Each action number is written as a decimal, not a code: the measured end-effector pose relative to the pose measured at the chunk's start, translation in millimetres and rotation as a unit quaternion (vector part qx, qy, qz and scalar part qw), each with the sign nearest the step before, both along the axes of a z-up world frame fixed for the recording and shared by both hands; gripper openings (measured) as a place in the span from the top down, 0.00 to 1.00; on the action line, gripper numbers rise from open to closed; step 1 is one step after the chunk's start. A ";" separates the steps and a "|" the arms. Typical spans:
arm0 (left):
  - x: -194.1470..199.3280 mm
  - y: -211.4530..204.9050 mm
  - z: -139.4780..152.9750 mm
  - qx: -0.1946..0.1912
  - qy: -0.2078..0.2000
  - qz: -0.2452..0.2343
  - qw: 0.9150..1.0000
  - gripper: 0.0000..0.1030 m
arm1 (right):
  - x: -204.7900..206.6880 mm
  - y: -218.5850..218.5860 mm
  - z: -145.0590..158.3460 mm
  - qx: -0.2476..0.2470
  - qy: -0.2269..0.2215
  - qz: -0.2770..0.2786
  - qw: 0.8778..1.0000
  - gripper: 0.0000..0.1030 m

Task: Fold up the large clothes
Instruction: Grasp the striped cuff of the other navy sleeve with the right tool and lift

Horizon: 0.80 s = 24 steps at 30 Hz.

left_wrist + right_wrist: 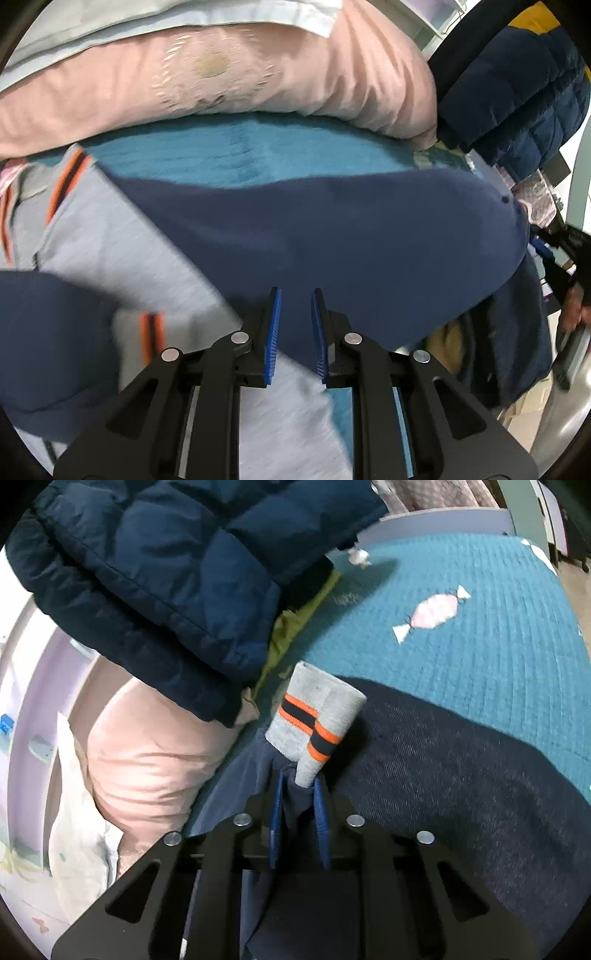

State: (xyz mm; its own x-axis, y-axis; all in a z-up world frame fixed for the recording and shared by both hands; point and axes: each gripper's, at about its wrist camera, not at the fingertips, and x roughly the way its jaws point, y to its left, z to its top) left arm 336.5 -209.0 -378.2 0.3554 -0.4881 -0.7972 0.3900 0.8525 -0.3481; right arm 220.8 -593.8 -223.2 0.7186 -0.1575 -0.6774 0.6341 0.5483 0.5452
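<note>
A navy and grey sweatshirt (332,236) with orange-and-navy striped cuffs lies on a teal bedspread (236,151). In the left wrist view my left gripper (295,299) hovers over the navy sleeve with its blue pads a little apart and nothing between them. In the right wrist view my right gripper (298,782) is shut on the sleeve end, holding navy fabric and the grey striped cuff (314,720), which sticks up past the fingertips. The rest of the sweatshirt (461,775) spreads to the right.
A pink pillow (229,77) lies along the far side of the bed, also in the right wrist view (147,746). A dark blue puffer jacket (166,572) hangs over the upper left, also at right in the left wrist view (517,92). The teal bedspread (480,609) carries a candy pattern.
</note>
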 end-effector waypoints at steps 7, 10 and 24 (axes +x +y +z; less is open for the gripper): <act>24.1 -31.7 -23.5 -0.014 0.041 -0.014 0.999 1.00 | 0.1 17.2 26.7 -0.035 -0.054 0.041 0.997 0.87; 26.4 -38.4 -70.3 0.011 0.070 -0.015 0.997 1.00 | 9.5 28.3 32.9 -0.022 -0.082 0.086 0.993 0.88; 34.5 -39.7 -63.0 0.005 0.077 -0.025 0.997 1.00 | 40.4 205.8 113.3 -0.031 -0.180 0.315 0.931 0.89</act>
